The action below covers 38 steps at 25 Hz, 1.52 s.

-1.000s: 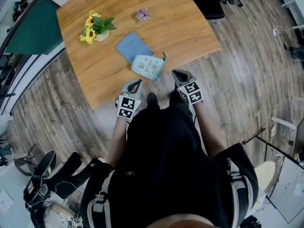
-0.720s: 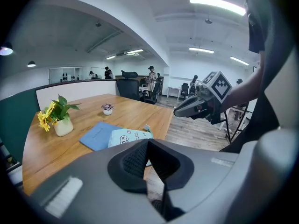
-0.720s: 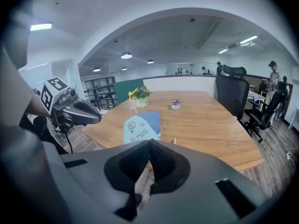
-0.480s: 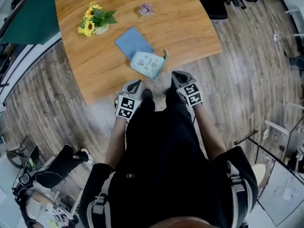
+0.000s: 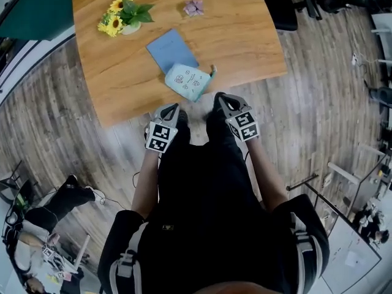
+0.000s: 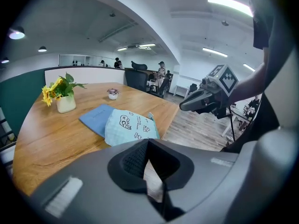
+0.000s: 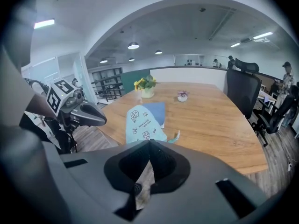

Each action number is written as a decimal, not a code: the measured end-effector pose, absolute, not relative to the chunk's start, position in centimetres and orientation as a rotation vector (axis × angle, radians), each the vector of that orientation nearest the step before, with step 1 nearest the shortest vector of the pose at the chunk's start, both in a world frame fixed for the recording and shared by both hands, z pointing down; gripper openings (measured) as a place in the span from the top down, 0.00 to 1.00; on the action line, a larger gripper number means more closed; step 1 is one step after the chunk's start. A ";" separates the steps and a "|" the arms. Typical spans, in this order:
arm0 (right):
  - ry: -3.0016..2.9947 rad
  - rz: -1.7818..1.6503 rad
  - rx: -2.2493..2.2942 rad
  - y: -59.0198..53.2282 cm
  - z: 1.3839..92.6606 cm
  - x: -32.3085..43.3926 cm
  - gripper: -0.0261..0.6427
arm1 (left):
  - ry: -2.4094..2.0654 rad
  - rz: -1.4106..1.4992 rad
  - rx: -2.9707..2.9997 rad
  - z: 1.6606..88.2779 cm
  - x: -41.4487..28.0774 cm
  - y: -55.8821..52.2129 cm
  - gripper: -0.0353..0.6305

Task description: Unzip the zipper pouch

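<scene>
A pale mint zipper pouch (image 5: 190,81) with small cartoon prints lies near the front edge of the wooden table (image 5: 245,41), partly on a blue notebook (image 5: 170,48). Its zipper tab sticks out at its right end (image 5: 212,72). My left gripper (image 5: 173,107) hangs just short of the table edge, below and left of the pouch, jaws shut and empty. My right gripper (image 5: 218,97) is at the pouch's lower right, also shut with nothing in it. In the left gripper view the pouch (image 6: 128,127) lies just beyond the closed tips (image 6: 148,141); the right gripper view shows the pouch (image 7: 142,125) likewise.
A small vase of sunflowers (image 5: 119,20) stands at the table's back left and a little pink flower pot (image 5: 194,7) at the back. Black office chairs (image 7: 243,90) stand at the table's far side. Wooden floor surrounds the table; a bag lies on the floor at lower left (image 5: 61,201).
The left gripper has sunk a little beside the table edge. The right gripper has barely shifted. Both stay shut, and the pouch lies where it was.
</scene>
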State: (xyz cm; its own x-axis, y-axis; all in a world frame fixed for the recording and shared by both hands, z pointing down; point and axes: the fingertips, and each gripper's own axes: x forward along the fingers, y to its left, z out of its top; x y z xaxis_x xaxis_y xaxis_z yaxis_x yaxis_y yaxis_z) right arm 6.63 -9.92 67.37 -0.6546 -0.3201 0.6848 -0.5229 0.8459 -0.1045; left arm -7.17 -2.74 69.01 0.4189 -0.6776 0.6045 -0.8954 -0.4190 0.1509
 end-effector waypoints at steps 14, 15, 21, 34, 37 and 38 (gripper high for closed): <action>-2.328 0.400 0.531 -10.4 68.6 6.3 0.96 | -1.314 0.521 2.080 71.9 -6.0 -3.1 0.95; -2.327 0.403 0.525 -10.4 68.7 6.3 0.96 | -1.313 0.505 2.067 72.1 -5.8 -3.1 0.95; -2.319 0.418 0.481 -10.2 69.2 6.3 0.96 | -1.299 0.439 1.992 73.4 -5.0 -3.4 0.95; -2.332 0.417 0.396 -10.5 69.7 5.6 0.96 | -1.248 0.259 1.793 76.4 -4.1 -3.7 0.86; -2.311 0.417 0.372 -10.2 70.0 6.0 0.96 | -1.209 0.243 1.754 77.3 -3.4 -3.9 0.77; -2.307 0.417 0.365 -10.2 70.2 6.0 0.96 | -1.198 0.239 1.742 77.6 -3.2 -4.0 0.76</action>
